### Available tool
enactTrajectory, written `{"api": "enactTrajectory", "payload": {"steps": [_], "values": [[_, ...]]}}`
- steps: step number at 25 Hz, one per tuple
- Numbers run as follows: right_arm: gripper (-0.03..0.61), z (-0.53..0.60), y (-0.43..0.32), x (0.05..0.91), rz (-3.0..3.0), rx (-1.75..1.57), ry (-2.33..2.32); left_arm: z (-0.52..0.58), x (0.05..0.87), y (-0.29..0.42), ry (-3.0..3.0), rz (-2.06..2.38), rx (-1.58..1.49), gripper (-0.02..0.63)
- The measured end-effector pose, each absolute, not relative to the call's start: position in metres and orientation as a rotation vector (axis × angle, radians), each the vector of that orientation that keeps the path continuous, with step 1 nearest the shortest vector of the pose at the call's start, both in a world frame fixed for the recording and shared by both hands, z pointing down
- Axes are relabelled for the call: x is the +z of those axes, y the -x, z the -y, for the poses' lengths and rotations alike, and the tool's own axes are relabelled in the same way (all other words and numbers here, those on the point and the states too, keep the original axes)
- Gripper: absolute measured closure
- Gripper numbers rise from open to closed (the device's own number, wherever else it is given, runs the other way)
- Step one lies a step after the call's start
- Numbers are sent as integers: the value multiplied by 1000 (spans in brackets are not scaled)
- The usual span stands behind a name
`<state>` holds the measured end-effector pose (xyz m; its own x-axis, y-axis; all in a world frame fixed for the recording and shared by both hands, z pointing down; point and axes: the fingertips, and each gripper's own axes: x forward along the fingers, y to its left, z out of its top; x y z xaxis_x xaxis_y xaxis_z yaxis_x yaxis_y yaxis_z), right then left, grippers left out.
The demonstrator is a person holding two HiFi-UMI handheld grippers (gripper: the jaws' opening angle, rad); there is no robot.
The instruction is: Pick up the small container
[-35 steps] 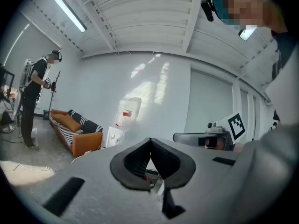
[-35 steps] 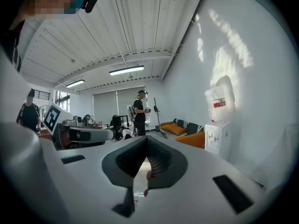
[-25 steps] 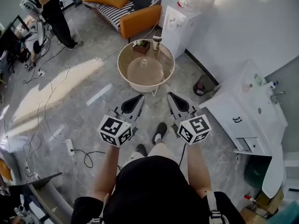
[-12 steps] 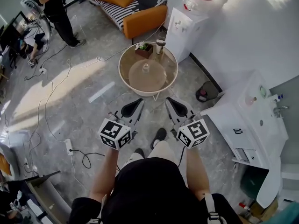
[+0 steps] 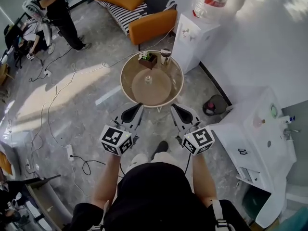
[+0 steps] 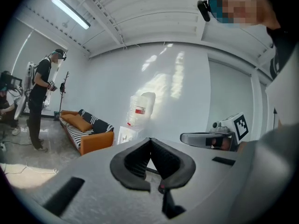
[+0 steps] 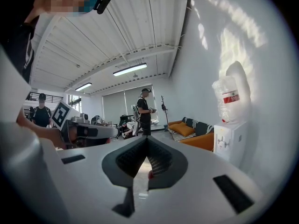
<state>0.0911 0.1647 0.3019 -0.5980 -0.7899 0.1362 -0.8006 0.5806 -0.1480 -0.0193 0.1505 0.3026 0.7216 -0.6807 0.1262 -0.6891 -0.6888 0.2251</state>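
Observation:
The small container (image 5: 148, 79), a little pale bottle, stands at the middle of the round glass-topped table (image 5: 126, 78) in the head view. My left gripper (image 5: 134, 110) and right gripper (image 5: 176, 109) are held side by side in the air, just short of the table's near rim, both pointing at it. Each is shut with nothing between its jaws. In the left gripper view the left gripper (image 6: 150, 140) shows its pads meeting. The right gripper (image 7: 146, 139) looks the same in its own view. Neither gripper view shows the container.
On the table's far side stand a brown planter box (image 5: 147, 57) and a cup (image 5: 166, 53). A water dispenser (image 5: 195, 32) is behind the table, an orange sofa (image 5: 144, 13) further back. A white sink cabinet (image 5: 260, 129) stands right. Cables (image 5: 57, 95) cross the floor. A person (image 5: 57, 8) stands at the far left.
The person holding the grippers has stepped closer to the round table, so the gap between jaw tips and table rim has shrunk. Both grippers stay shut.

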Motion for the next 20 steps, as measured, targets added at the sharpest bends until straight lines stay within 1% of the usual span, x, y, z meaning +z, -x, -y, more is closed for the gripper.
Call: {"api": "enactTrajectory", "payload": {"steps": [9, 15, 20], "values": [[577, -128, -120, 331, 2757, 351, -1313, -117, 336, -18, -2620, 1104, 131, 597], [577, -101, -119, 348, 2738, 397, -1301, -99, 351, -9, -2601, 1090, 101, 597], [577, -70, -106, 345, 2724, 372, -1300, -67, 362, -5, -2628, 1117, 179, 597]]}}
